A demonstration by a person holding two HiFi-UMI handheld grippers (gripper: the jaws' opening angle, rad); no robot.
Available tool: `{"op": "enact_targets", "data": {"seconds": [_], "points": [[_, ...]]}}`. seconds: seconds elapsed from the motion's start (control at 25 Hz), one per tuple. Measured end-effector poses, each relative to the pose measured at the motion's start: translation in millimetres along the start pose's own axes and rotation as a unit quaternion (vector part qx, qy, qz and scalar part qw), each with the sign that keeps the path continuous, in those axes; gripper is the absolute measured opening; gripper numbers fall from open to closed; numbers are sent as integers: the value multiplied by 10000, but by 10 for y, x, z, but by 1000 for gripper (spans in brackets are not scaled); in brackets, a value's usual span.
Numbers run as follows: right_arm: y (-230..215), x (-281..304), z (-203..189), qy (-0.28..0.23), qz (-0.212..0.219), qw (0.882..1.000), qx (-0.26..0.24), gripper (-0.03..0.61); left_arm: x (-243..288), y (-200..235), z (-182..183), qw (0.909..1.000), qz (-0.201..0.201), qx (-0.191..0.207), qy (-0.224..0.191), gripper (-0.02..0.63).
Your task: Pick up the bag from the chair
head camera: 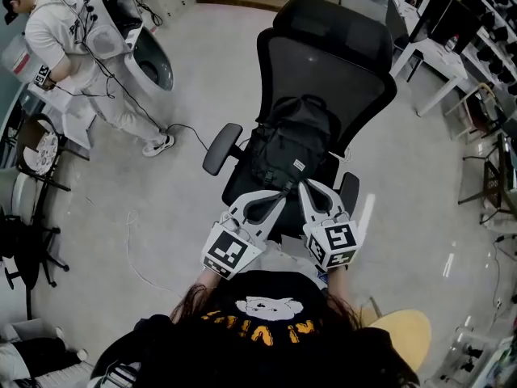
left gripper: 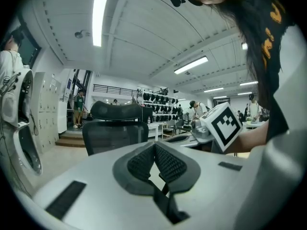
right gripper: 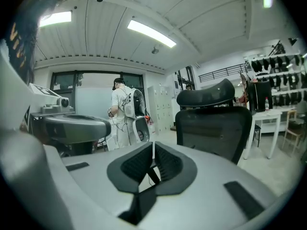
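Note:
A black backpack [head camera: 288, 148] stands upright on the seat of a black mesh office chair [head camera: 329, 69], leaning on its backrest. In the head view both grippers hover side by side just in front of the seat, below the bag and apart from it. My left gripper [head camera: 278, 197] has its jaws closed together with nothing between them. My right gripper [head camera: 305, 189] is likewise shut and empty. The left gripper view shows the chair back [left gripper: 115, 131] beyond the closed tips [left gripper: 154, 144]. The chair [right gripper: 216, 128] also shows in the right gripper view behind the closed tips [right gripper: 153, 143]. The bag is hidden in both gripper views.
A person in white [head camera: 77, 51] stands at the upper left beside a white machine [head camera: 141, 35], with a cable [head camera: 174, 128] trailing on the floor. A white table [head camera: 436, 63] sits at the upper right. A dark stand [head camera: 32, 217] is at the left, a wooden stool [head camera: 404, 334] at the lower right.

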State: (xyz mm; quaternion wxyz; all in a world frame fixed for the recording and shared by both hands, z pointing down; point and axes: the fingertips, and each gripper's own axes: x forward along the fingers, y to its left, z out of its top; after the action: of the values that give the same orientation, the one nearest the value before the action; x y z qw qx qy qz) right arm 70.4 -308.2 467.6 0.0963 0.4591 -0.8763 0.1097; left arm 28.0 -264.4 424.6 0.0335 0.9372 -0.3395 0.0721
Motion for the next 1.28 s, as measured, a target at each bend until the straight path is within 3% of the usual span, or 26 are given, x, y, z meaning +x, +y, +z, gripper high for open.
{"op": "enact_targets", "data": {"seconds": [0.48,0.56,0.8,1.12,1.28], "points": [[-1219,700,-661,1080,-8,9938,-265,14,655,425,-135,9987,240,-16,452,0],[-1412,840,-784,1297,21,9911,-287,104,716,483,-142,9983,278,-13,516,0],[-1958,1346,-1282,2068,28,9762,-654,241,889,597,-182,9974,324,24,644,0],[-2666,1963,-1850,2872,-300,9551,-664,289,1032,730,-244,9950,486,-25,875,0],[-2580,2133,-1972,2952,-431,9536,-402,290,791,740,-331,9940,508,-11,970,0]]}}
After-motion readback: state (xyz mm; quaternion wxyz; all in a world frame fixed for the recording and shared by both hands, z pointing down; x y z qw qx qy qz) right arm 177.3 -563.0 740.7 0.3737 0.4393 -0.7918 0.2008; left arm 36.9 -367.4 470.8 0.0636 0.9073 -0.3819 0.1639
